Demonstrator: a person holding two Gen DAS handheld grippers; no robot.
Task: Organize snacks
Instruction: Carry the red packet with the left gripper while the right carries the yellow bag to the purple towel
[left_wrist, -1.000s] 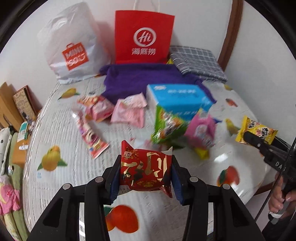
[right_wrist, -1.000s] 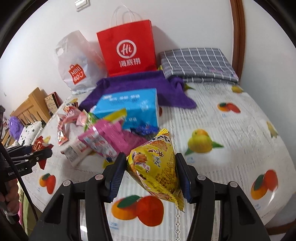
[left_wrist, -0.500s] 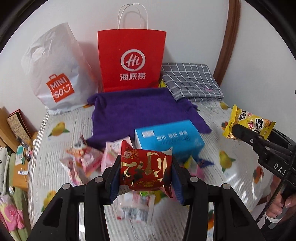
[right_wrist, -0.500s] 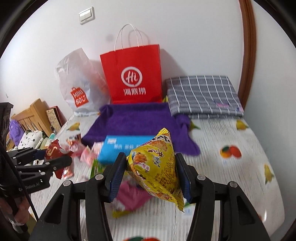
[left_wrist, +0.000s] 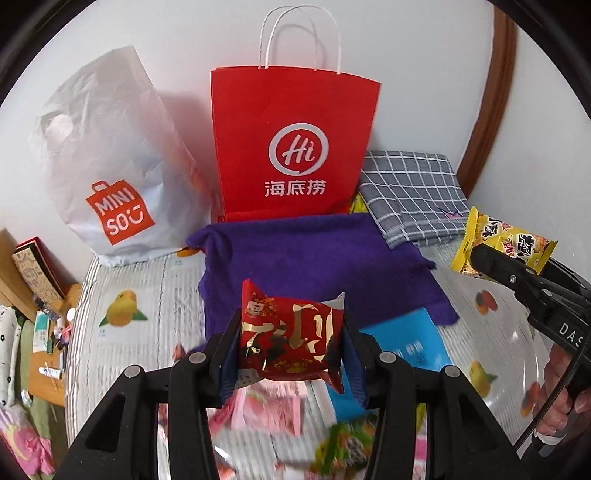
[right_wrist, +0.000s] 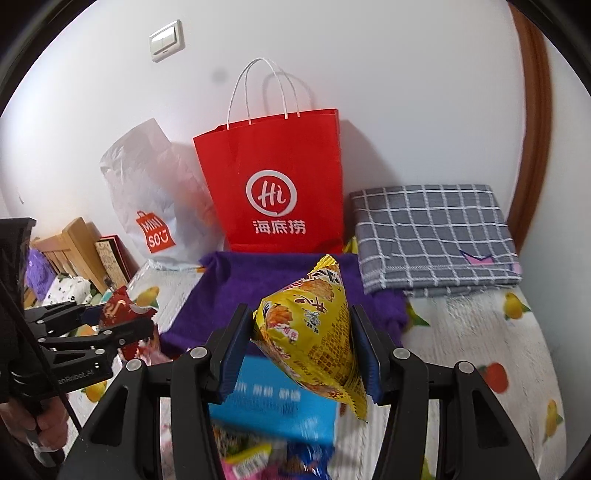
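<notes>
Snacks (left_wrist: 291, 338) (right_wrist: 310, 332) clamped, both tongs nearer red bag (left_wrist: 295, 147) than before.

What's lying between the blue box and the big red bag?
The purple cloth lies spread between the blue box and the red bag. Both wrist views show it.

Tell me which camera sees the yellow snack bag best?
The right wrist view: the yellow snack bag fills the middle, gripped by the right gripper. The left wrist view shows it small at the right edge, partly hidden by a finger.
</notes>
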